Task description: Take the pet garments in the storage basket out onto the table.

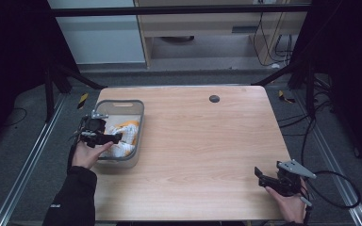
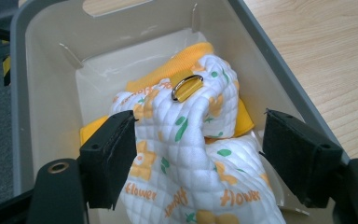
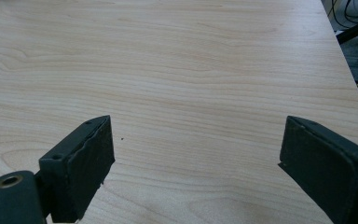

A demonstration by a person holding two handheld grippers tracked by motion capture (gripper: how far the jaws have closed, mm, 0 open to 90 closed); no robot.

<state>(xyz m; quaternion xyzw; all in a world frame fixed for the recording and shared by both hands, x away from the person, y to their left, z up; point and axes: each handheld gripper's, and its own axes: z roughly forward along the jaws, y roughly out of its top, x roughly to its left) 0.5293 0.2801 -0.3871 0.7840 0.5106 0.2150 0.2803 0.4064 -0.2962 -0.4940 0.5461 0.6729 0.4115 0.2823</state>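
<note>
One quilted white-and-orange cloth [image 2: 191,154], its lower folds cut off by the frame, lies bunched in one grey plastic bin [image 2: 42,70], flanked by the left gripper's [image 2: 198,161] spread jaws, while the right gripper [image 3: 196,163] gapes over bare wooden table [image 3: 191,70].

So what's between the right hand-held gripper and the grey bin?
Bare wooden table in the high view, from the right hand-held gripper to the grey bin.
</note>
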